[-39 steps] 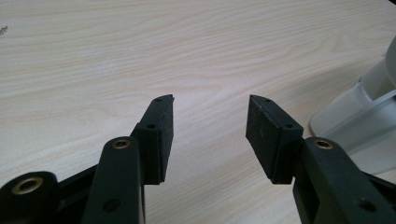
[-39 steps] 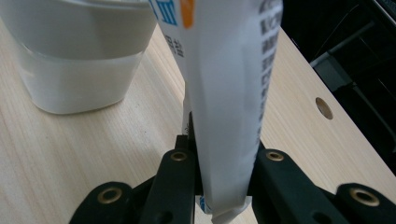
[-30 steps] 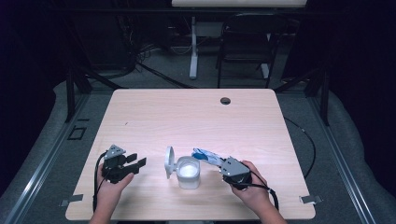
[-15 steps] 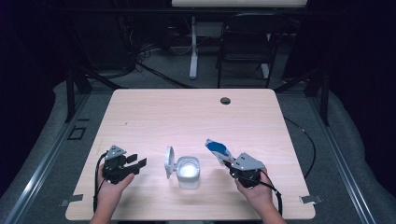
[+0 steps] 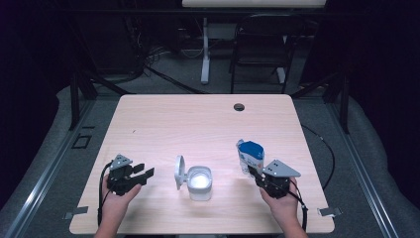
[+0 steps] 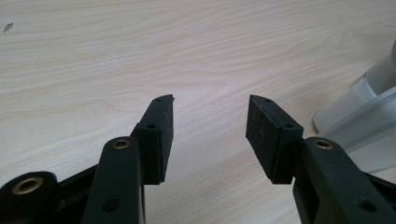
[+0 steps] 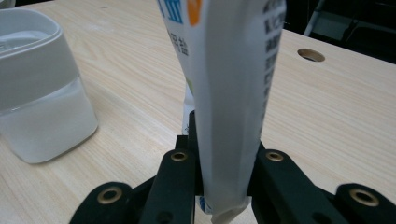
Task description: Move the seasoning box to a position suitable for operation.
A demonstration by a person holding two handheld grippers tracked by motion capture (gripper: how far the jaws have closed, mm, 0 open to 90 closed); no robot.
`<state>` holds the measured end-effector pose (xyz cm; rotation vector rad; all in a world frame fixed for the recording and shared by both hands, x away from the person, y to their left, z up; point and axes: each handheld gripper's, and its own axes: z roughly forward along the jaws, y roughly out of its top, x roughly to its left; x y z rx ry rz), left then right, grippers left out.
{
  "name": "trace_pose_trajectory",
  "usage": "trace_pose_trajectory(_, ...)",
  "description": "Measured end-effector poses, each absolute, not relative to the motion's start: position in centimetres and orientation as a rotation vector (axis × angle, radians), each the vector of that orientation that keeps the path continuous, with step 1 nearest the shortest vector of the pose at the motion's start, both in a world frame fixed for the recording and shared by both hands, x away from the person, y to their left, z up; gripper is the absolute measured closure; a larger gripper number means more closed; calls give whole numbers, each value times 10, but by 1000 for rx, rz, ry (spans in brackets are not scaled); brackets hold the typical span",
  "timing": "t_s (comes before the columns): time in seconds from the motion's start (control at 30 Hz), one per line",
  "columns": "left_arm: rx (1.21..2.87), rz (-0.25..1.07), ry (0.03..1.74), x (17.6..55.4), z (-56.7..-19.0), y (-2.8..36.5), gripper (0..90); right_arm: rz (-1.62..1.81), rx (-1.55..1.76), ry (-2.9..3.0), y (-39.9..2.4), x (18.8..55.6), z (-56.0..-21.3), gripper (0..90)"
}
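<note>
High view, left to right: the left gripper (image 5: 141,174) rests on the table (image 5: 208,124), jaws wide and empty. Beside it the white jar (image 5: 200,183) stands with its lid (image 5: 179,172) swung open. The right gripper (image 5: 253,171) pinches an upright pouch (image 5: 251,154). Any pour should probably start centred above the jar, tipping slowly.
</note>
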<state>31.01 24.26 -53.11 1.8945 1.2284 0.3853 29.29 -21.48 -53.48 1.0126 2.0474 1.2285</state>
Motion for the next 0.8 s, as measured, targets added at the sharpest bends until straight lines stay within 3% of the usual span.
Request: trace_pose_trajectory(0.8,1912,382,1230,310,-532,242,520,1121,1175,2033,-230,302,-553,819)
